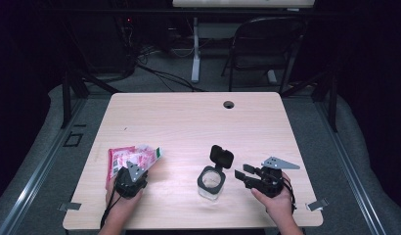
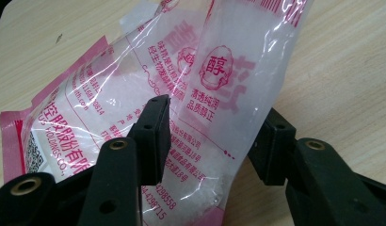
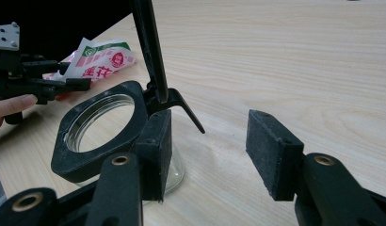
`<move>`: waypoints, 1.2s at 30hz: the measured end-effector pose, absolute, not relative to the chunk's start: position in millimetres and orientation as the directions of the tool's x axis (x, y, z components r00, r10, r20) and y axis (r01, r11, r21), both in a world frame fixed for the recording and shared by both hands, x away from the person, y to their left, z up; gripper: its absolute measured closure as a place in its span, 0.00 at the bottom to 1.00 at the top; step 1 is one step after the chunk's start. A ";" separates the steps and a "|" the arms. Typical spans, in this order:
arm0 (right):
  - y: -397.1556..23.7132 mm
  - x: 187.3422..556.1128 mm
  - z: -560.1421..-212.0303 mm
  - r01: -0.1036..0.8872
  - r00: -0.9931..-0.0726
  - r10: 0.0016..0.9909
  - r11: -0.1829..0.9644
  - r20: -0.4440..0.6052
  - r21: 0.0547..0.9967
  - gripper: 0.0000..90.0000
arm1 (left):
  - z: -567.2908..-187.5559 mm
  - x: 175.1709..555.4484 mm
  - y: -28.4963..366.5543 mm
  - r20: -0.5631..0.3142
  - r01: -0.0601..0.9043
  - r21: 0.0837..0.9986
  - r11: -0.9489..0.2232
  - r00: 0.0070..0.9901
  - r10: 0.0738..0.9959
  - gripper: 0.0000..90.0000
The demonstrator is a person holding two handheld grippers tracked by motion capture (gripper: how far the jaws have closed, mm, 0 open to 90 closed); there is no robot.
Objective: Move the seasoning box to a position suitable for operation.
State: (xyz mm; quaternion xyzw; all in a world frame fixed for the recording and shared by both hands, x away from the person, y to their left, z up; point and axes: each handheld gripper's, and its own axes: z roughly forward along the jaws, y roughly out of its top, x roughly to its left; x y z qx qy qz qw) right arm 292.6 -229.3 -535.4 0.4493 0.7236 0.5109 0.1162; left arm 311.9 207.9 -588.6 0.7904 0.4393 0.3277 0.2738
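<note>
The left gripper [image 2: 212,141] stands with its jaws spread around a pink-and-clear plastic bag [image 2: 148,94] of white grains. A fold of the bag lies between the pads, but the right-hand pad stays clear of the film, so nothing is pinched yet. The bag lies on the table [image 1: 189,117] directly under and ahead of this gripper, its printed end reaching forward past the fingertips. It looks soft and light, with slick film that would slide or crumple, and the loose contents would probably shift — a grip on the flat sealed edge or a gathered fold seems safer than on the bulging middle.

The right gripper [image 3: 207,150] is also spread and holds nothing. A glass jar [image 3: 99,129] with a black collar stands just beside its left pad, the hinged lid [image 3: 148,47] standing upright beyond. The glass is stiff and breakable, and the raised lid could catch a jaw.

Beyond both grippers the tabletop runs bare to its far edge — plenty of room forward. The near edge lies close behind the hands, and the bag sits near the table's left side.
</note>
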 end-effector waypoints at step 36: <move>-230.2 292.4 -534.9 0.538 -0.569 0.768 0.077 0.294 0.839 0.57 | -580.8 318.0 224.2 0.091 0.575 0.757 -0.310 0.377 0.922 0.91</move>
